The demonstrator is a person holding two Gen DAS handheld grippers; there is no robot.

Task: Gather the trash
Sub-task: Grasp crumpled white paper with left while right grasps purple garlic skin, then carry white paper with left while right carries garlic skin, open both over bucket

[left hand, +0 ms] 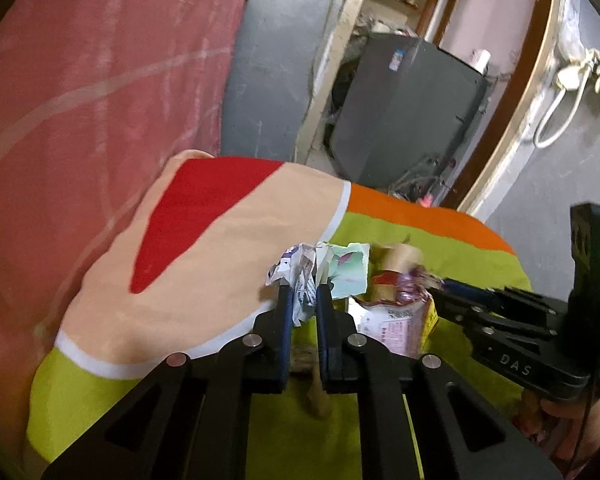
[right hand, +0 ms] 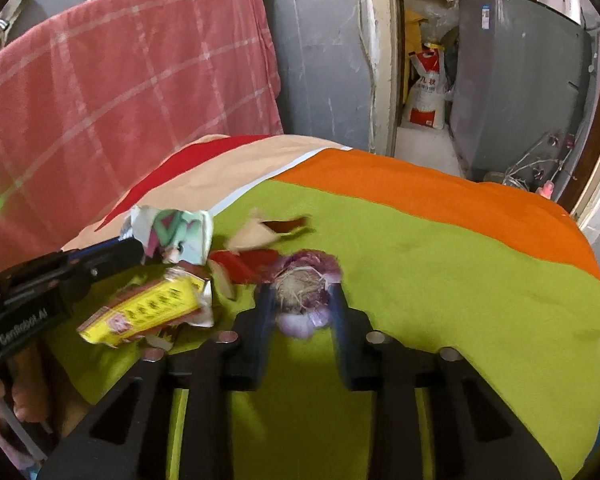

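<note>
So far the collecting looks barely begun, judging by how much litter lies on the colourful bedsheet [right hand: 440, 264]. The left gripper [left hand: 303, 300] has its fingers drawn nearly together and pinching a crumpled paper scrap [left hand: 300, 276], printed white and teal, which sticks up between the pads at the near edge of the pile. The right gripper [right hand: 302, 308] is closed around a purple onion scrap [right hand: 306, 288], a rough papery ball with a fibrous root end, its two fingers pressing on either side of it on the green stripe. Between the two grips lies the rest of the trash: a flattened yellow carton [right hand: 148, 312] just beside the left gripper's fingers, a torn red wrapper [right hand: 248, 266] behind it, and a tan cardboard piece [right hand: 260, 230] a little farther back. In the left wrist view a small cardboard tube [left hand: 398, 258] also shows behind the carton. No bin or bag is in view in either picture, so where the pieces are meant to go cannot be told. My reading is that two pieces are in hand and not yet lifted clear, while at least four more wait on the sheet. The pink checked blanket [right hand: 120, 72] hanging behind carries no litter that I can see.
</note>
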